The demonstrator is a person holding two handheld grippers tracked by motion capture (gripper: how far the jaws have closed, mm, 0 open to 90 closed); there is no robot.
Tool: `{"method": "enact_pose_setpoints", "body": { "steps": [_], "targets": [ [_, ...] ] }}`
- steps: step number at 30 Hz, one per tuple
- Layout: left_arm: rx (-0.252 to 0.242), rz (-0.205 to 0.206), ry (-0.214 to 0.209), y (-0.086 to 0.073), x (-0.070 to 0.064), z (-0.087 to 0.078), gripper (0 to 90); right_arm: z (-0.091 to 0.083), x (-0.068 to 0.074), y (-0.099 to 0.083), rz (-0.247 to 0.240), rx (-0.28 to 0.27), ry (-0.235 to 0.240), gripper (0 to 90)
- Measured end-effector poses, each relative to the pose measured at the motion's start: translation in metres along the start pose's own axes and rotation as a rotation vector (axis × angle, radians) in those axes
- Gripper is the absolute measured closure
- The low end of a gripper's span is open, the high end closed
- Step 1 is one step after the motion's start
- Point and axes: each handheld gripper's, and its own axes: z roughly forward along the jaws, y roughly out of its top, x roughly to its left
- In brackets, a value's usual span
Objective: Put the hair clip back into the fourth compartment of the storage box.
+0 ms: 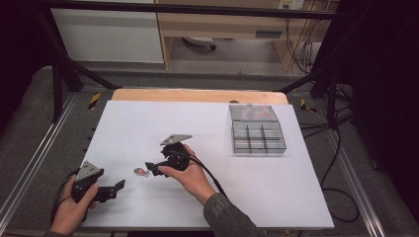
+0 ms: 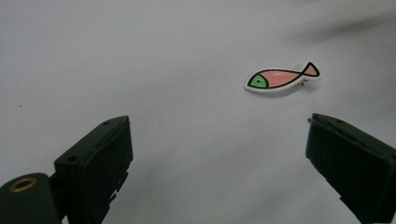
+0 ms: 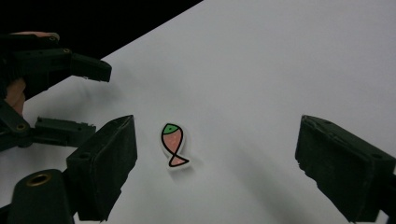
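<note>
A small fish-shaped pin (image 1: 141, 171), pink with a green head and a white rim, lies flat on the white board (image 1: 148, 123). My right gripper (image 1: 156, 163) is just right of it, jaws open and pointing left. In the right gripper view the fish pin (image 3: 173, 144) lies on the board ahead, nearer the left jaw, and my right gripper (image 3: 215, 144) touches nothing. My left gripper (image 1: 114, 189) stands open near the board's front left corner. From the left gripper view the fish pin (image 2: 282, 78) lies ahead to the right, beyond my left gripper (image 2: 217, 135).
A clear plastic compartment box (image 1: 257, 133) with its lid folded back stands at the board's back right. A cable (image 1: 210, 175) trails from the right gripper across the board. Metal rails and black frame bars run beside the table.
</note>
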Motion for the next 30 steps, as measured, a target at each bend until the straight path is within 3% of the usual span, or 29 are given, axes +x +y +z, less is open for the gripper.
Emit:
{"method": "enact_pose_setpoints", "body": {
  "steps": [8,13,18,30],
  "targets": [
    [-0.006,-0.012,0.01,-0.003,0.001,-0.005,7.3,0.022,0.006,-0.002,-0.002,0.031,0.035,29.9],
    [-0.004,-0.007,0.002,-0.002,0.0,-0.003,7.3,0.033,0.013,-0.004,-0.029,0.056,0.033,38.7],
    [-0.034,-0.014,0.014,0.0,0.002,-0.006,7.2,0.043,0.014,-0.006,-0.02,0.068,0.047,48.6],
    [-0.047,-0.02,0.01,0.004,0.002,-0.002,7.2,0.055,0.022,-0.011,-0.077,0.111,0.04,61.3]
  ]
}}
